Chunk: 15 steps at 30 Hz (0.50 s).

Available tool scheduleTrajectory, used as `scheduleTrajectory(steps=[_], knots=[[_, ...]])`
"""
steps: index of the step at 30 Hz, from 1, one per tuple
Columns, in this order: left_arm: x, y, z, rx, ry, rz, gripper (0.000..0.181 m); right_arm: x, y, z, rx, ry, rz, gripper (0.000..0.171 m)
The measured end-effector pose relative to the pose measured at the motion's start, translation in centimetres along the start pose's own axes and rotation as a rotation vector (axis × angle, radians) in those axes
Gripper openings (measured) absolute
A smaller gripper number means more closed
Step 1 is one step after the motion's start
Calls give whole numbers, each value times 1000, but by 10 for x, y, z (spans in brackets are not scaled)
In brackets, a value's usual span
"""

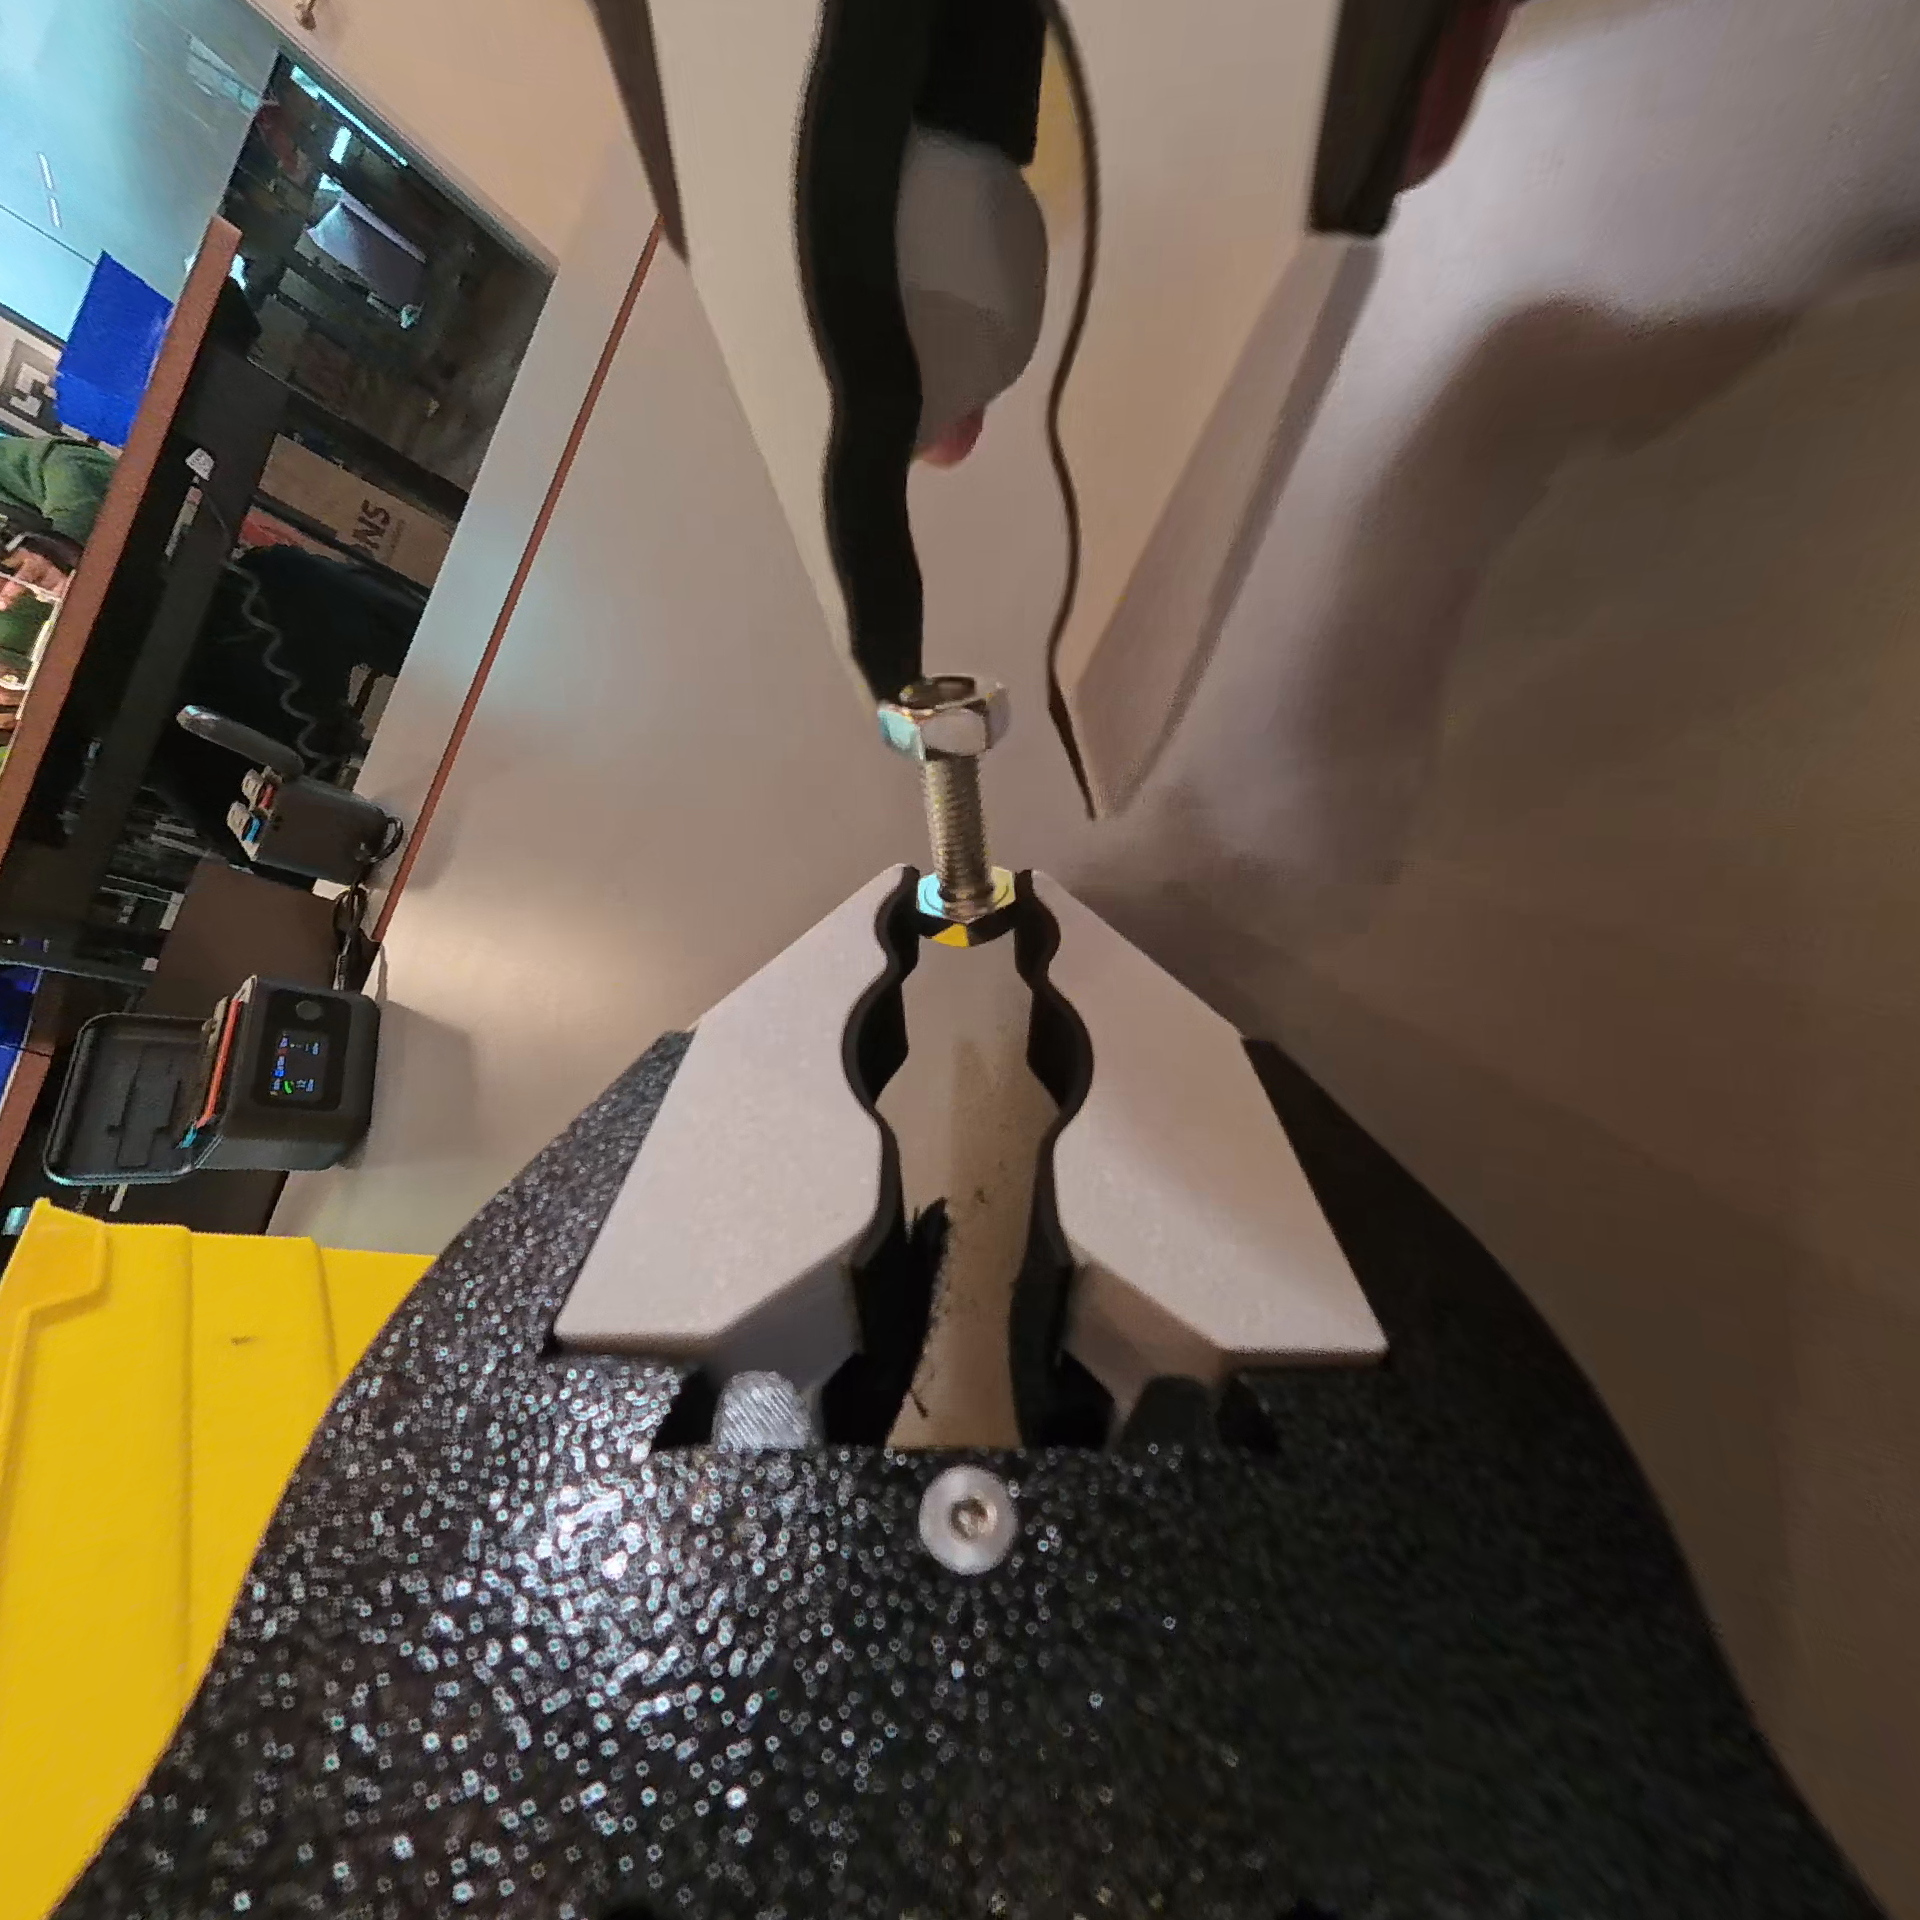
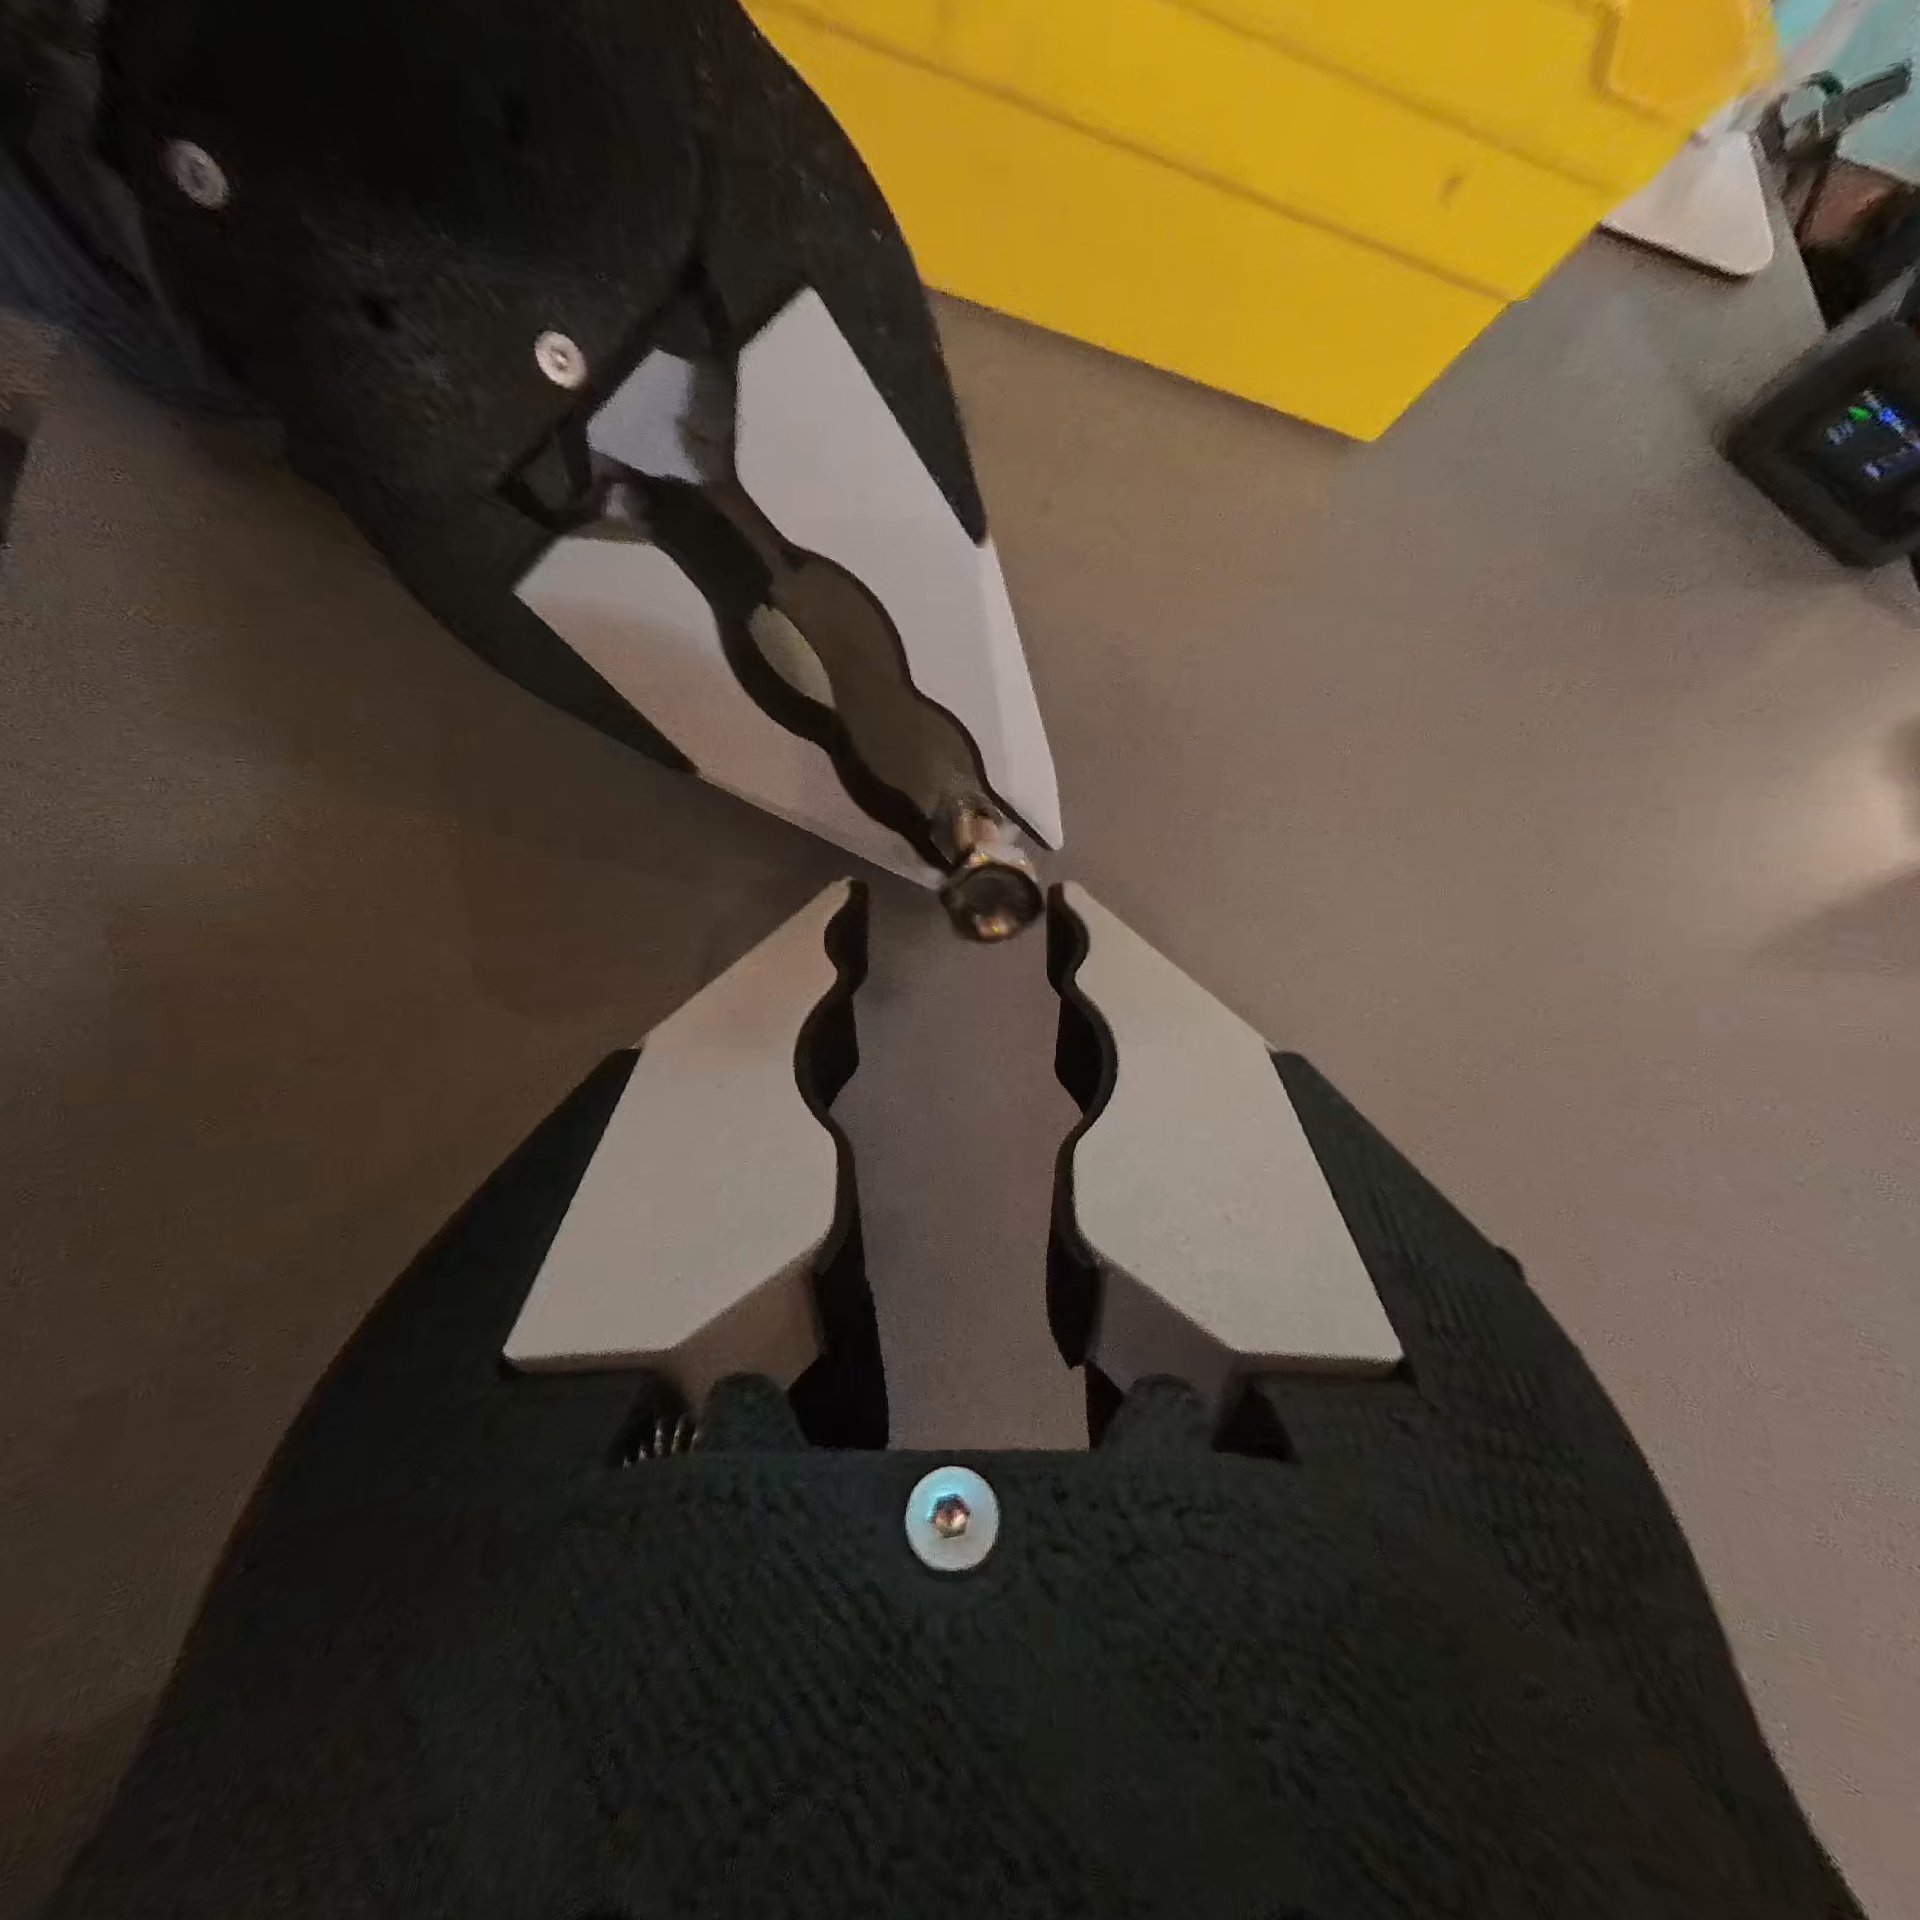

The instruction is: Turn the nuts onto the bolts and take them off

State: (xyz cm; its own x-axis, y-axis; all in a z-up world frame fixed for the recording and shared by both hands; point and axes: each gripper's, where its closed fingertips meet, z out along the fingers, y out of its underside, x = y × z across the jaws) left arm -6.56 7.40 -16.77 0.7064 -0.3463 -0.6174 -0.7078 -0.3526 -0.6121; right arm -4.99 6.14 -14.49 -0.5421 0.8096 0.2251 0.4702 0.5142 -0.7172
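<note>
Left hand-held gripper (image 1: 971,904) is closed at its tips on a hex piece at the near end of the bolt (image 1: 951,821), a nut or the bolt head, can't tell which; threaded shaft points straight away from the camera toward the other tool. Grip at the very tips probably keeps the threads clear and the bolt steady as an anchor. Right hand-held gripper (image 2: 951,904) has its jaws parted with a clear gap; the far end of the bolt with the nut (image 1: 940,717) sits between its tips, touching one finger at most in the left wrist view, not clamped. Judgement: it is between turns, either re-gripping the nut or just let go; direction of turning, on or off, can't be read from these frames. The nut sits at the far tip of the shaft, well apart from the hex piece held by the left, so it is either barely started or nearly off. The two tools meet nose to nose above the grey desk (image 2: 1455,935), bolt held in the air, not resting on anything. Yellow bin (image 2: 1247,208) stands behind on the desk, probably parts storage. Small black device with a lit screen (image 2: 1860,457) near the desk edge. Right view is motion-blurred; risk is the nut dropping if loose
</note>
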Motion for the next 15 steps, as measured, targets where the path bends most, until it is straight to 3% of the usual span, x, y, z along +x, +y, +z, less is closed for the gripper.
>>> scheduleTrajectory(steps=[2,5,11,15], knots=[[0,0,0,-1,-2,9,16,-10,-14,1,55,-24,-53,40],[0,0,0,-4,-3,9,16,-22,-35,-4,175,-33,-163,37],[0,0,0,0,0,-1,16,8,-1,-4,9,27,54,30],[0,0,0,-1,-1,5,16,4,0,0,0,-27,160,21]])
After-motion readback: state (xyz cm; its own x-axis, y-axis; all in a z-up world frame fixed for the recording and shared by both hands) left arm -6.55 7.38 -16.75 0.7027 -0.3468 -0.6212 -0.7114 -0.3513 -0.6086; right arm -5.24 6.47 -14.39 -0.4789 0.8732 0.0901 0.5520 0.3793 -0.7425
